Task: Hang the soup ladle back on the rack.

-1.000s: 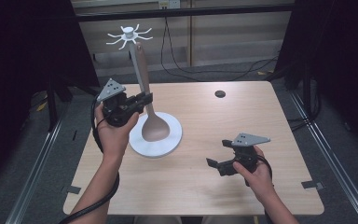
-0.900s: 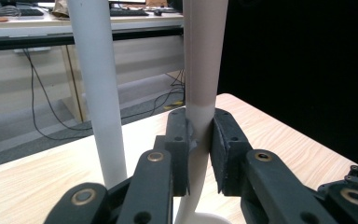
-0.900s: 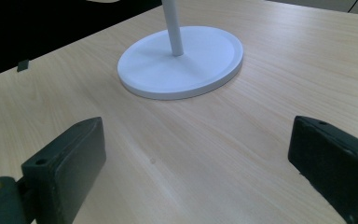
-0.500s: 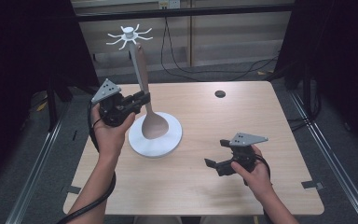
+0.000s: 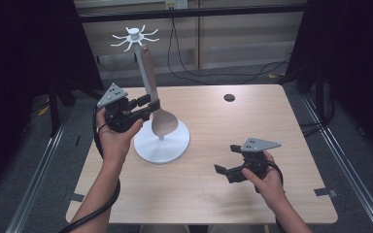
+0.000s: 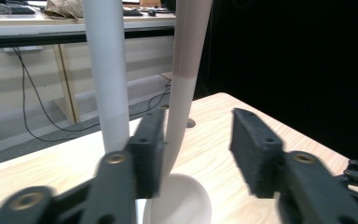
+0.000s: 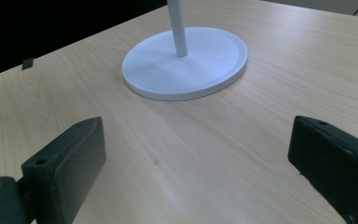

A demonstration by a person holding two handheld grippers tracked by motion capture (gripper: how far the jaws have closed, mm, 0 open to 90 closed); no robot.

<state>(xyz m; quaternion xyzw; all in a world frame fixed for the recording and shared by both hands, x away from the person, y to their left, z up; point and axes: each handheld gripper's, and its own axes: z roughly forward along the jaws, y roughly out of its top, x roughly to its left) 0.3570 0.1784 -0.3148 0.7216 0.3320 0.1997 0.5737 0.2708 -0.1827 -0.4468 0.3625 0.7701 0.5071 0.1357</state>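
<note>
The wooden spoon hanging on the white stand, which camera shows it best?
The high view: the wooden spoon shows whole there, handle up by the hooks and bowl just above the white stand base. The left gripper view gives only a close stretch of its handle between the opening jaws of the left gripper. The right gripper view gives the stand's base.

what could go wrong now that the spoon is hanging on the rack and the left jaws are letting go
1. The left gripper has just been opening, yet one pad sits right against the spoon handle. Pulling away sideways might drag the spoon off its hook.
2. The spoon hangs beside the stand pole, its bowl low over the base. A nudge may set it swinging.
3. The stand looks tall on a small base, so a bump may tip it.
</note>
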